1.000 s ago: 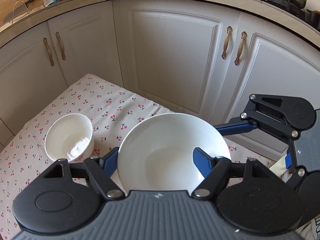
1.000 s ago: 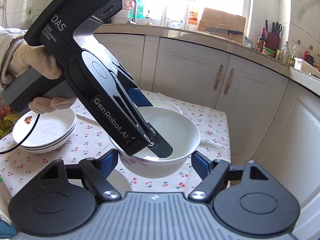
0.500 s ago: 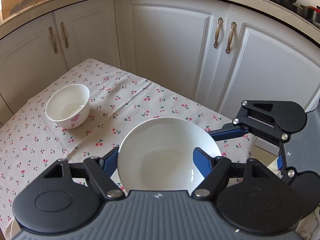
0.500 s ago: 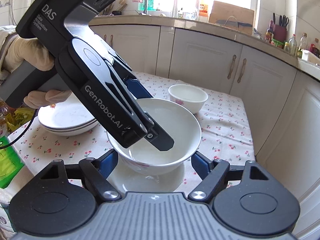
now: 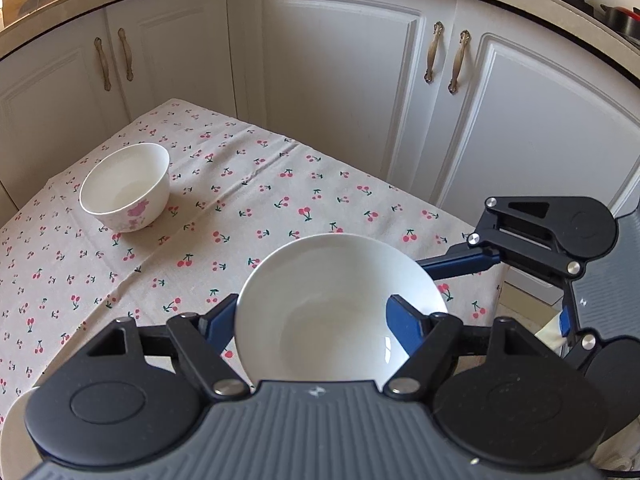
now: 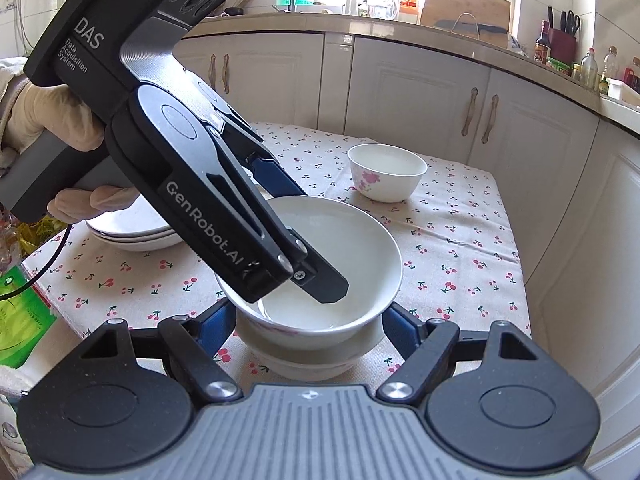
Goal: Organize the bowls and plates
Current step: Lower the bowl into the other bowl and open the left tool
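A large white bowl (image 5: 340, 312) is held between both grippers. My left gripper (image 5: 312, 320) is shut on it, with one finger (image 6: 320, 280) dipping inside and the other outside the rim. My right gripper (image 6: 310, 320) is shut on the bowl's lower body (image 6: 312, 320), blue pads on either side. Right under it another white bowl (image 6: 304, 364) stands on the cherry-print tablecloth (image 6: 460, 256); whether the two touch I cannot tell. A small white bowl with a pink flower (image 6: 386, 172) stands farther back, also visible in the left wrist view (image 5: 126, 186).
A stack of white plates (image 6: 132, 232) lies at the left behind a gloved hand (image 6: 48, 116). White cabinets (image 5: 340, 80) stand close behind the table. The table edge (image 6: 516, 280) drops off at the right. A green packet (image 6: 20, 320) lies off the left edge.
Both grippers have come down and away from the small bowl, carrying the large bowl. It now sits low over the other white bowl on the table. Neither grip has changed.
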### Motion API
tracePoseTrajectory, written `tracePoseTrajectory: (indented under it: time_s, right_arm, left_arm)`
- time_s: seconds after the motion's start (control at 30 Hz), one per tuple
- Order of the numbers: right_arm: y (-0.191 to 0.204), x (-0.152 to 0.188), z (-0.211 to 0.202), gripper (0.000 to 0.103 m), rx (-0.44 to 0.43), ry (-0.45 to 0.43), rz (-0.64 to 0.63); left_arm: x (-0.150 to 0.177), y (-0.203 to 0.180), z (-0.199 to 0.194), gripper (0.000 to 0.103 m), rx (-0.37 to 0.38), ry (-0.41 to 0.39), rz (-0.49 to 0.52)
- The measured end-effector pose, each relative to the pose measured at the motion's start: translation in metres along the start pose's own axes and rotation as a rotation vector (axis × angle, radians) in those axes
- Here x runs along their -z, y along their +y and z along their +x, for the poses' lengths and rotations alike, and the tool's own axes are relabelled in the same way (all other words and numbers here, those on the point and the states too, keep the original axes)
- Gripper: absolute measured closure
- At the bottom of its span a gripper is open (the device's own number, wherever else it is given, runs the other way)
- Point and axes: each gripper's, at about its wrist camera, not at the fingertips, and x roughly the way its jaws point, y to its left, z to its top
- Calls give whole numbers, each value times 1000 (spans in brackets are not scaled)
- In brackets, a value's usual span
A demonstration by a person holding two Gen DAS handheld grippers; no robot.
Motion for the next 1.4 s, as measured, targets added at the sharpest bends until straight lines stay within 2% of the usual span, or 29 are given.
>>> tracePoseTrajectory:
  time_s: [1.23,1.4]
  right_arm:
    - [-12,4,8,19,-29,27,39]
    - [-13,5,9,17,-31,23,38]
  left_arm:
    - [6,5,16,26,32,18,-20]
    - [6,5,15,24,36,16,-18]
